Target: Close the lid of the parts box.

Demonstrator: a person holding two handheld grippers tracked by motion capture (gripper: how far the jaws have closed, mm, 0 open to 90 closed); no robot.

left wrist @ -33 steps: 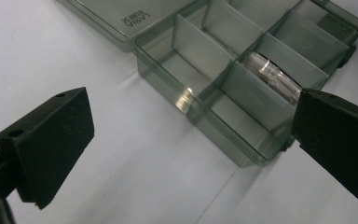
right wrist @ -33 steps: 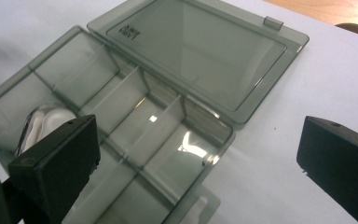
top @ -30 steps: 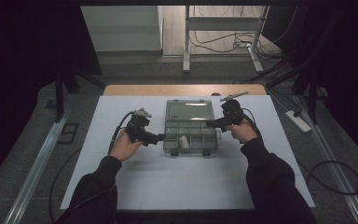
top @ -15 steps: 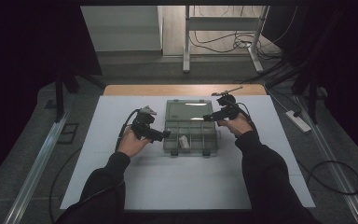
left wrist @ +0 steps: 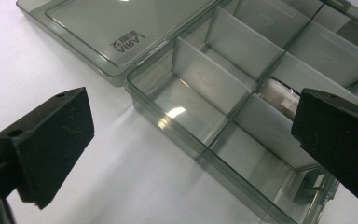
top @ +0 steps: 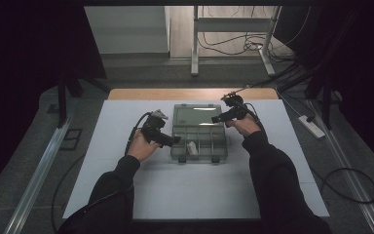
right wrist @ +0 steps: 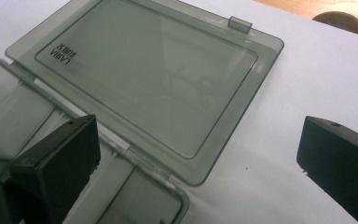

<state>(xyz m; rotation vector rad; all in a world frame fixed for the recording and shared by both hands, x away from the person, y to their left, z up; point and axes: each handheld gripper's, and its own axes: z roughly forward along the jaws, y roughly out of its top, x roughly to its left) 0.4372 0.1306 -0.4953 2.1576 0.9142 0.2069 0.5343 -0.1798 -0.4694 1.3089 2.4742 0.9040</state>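
A smoky clear compartment box (top: 199,141) lies open in the middle of the white mat, its lid (top: 194,116) folded flat on the far side. A small silvery-white item (top: 192,147) rests in one of the near compartments. My left gripper (top: 176,140) is open, with its jaws over the box's left edge (left wrist: 168,114); the silvery item (left wrist: 282,99) shows just past its right jaw. My right gripper (top: 215,119) is open and hovers at the right corner of the lid (right wrist: 144,84), jaws wide apart and empty.
The white mat (top: 126,190) covers the table, with a wooden strip (top: 190,93) along the far edge. A power strip (top: 311,126) and cables (top: 345,180) lie on the floor to the right. A metal stand (top: 195,44) rises beyond the table.
Both hands have moved forward and inward. The left gripper has come up to the box's left edge, and the right gripper has moved up beside the lid.
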